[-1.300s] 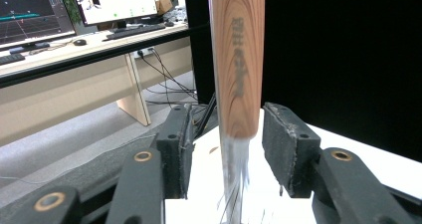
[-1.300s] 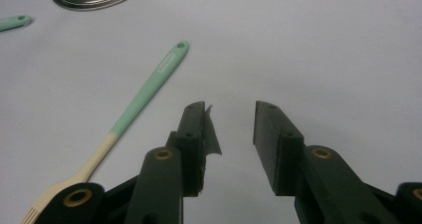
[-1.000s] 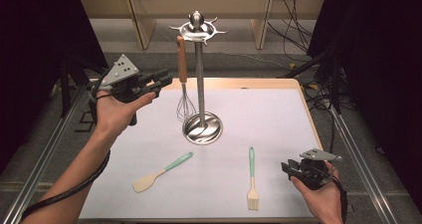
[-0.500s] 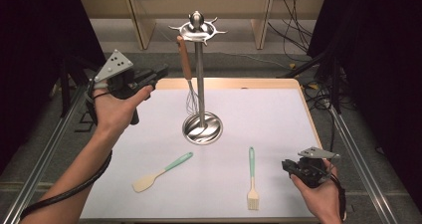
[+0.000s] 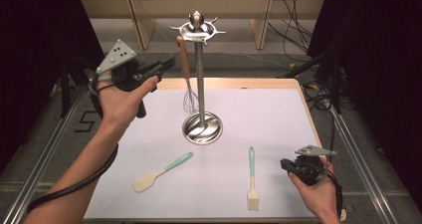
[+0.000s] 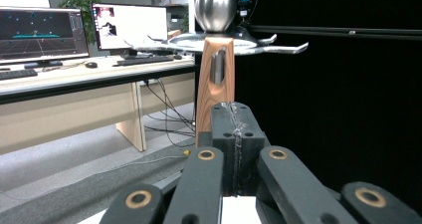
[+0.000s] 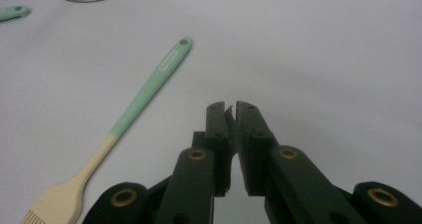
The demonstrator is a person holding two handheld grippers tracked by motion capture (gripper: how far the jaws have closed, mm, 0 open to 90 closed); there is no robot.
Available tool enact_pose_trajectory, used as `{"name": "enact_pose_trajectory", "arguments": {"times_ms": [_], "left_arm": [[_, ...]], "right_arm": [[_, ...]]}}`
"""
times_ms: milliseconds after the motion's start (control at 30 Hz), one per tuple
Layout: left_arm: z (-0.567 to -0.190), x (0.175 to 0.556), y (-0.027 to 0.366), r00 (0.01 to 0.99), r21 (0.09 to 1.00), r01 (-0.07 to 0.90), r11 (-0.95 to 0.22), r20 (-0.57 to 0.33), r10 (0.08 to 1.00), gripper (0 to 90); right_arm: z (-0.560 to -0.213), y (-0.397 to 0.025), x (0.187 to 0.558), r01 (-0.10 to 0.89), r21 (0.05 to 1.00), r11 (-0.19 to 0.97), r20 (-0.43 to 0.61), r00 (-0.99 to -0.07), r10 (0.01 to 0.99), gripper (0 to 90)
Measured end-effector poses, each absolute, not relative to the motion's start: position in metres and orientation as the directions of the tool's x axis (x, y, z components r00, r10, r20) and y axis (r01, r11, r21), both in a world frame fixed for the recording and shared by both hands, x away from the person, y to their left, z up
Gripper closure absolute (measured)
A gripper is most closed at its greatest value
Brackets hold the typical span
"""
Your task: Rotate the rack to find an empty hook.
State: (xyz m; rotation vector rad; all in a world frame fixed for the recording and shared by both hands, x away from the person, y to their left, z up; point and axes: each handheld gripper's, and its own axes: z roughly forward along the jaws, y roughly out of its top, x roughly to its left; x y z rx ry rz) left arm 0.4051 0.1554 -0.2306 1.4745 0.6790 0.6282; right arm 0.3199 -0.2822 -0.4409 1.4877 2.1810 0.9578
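Note:
A steel utensil stand [image 5: 200, 79] rises from a round base [image 5: 202, 129] at the mat's middle. A whisk with a wooden handle [image 5: 183, 59] hangs from the stand's top ring, wires [image 5: 190, 102] down. My left gripper [image 5: 168, 63] is held up in the air just left of that handle, shut with nothing in it. In the left gripper view the handle [image 6: 215, 82] stands right behind the closed tips of the left gripper [image 6: 234, 115]. My right gripper [image 5: 285, 165] rests low at the front right, shut and empty. The right gripper [image 7: 232, 112] points over bare mat.
A teal-handled spatula [image 5: 161, 171] lies at the front left of the white mat [image 5: 268, 114]. A teal-handled pastry brush [image 5: 252, 176] lies left of the right gripper, and shows as the pastry brush [image 7: 134, 109]. Metal rails [image 5: 47, 149] flank the table.
My left gripper has risen and moved right, closer to the hanging whisk handle. The right gripper has stayed about where it was.

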Motion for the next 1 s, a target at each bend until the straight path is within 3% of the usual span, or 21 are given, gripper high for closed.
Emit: {"name": "enact_pose_trajectory", "arguments": {"times_ms": [133,167,533,667,1000], "left_arm": [[-0.225,0.407,0.152,0.673,1.000,0.020,0.010,-0.021,0.739,89.4],[-0.224,0.407,0.150,0.675,1.000,0.030,0.010,-0.027,0.737,89.4],[-0.212,0.414,0.140,0.675,1.000,0.006,0.009,-0.011,0.738,89.4],[-0.212,0.418,0.141,0.663,1.000,0.008,0.020,-0.021,0.748,89.4],[-0.212,0.429,0.150,0.629,0.999,0.018,0.031,-0.036,0.777,89.4]], "right_arm": [[-0.440,-0.284,0.320,0.669,0.700,0.251,0.067,-0.411,0.909,84.7],[-0.439,-0.282,0.317,0.693,0.688,0.213,0.103,-0.384,0.918,84.6],[-0.440,-0.281,0.316,0.690,0.695,0.203,0.111,-0.382,0.918,83.8],[-0.440,-0.285,0.318,0.666,0.702,0.252,0.062,-0.410,0.910,83.6],[-0.440,-0.285,0.319,0.668,0.701,0.249,0.080,-0.420,0.904,83.3]]}}
